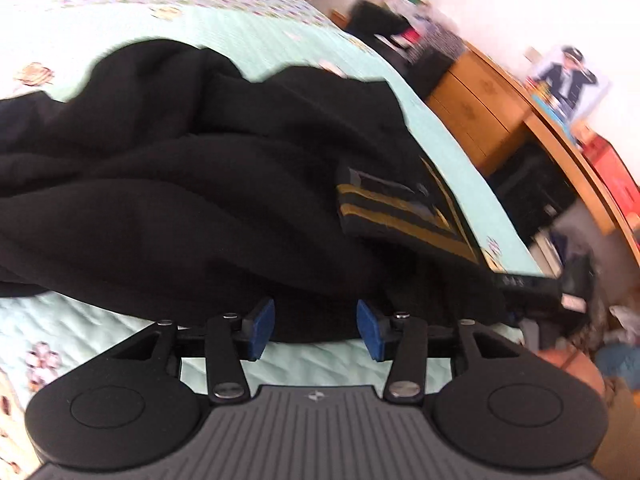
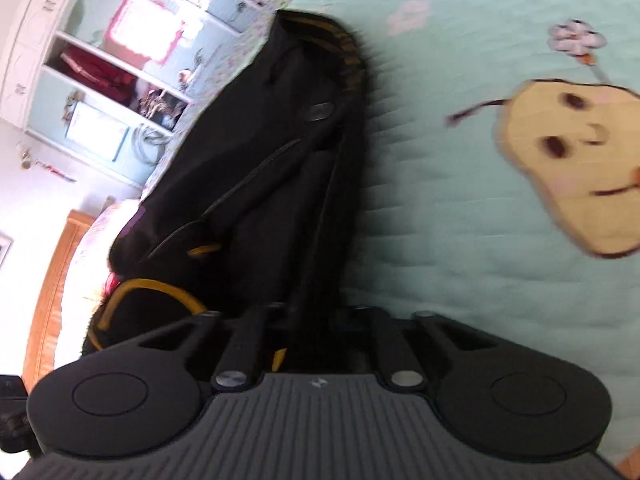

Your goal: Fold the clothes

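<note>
Left gripper [image 1: 316, 330] hangs half open just short of the near hem of the black jacket [image 1: 208, 184], while the right gripper [image 2: 316, 320] is clamped on that jacket, which lies rumpled on the quilt [image 1: 248, 36], apparently barely folded.

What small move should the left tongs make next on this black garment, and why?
Probably ease the left tongs forward and close them on the black garment: their blue pads stand apart at its near hem, gripping nothing, while the right tongs look shut on the fabric.
</note>
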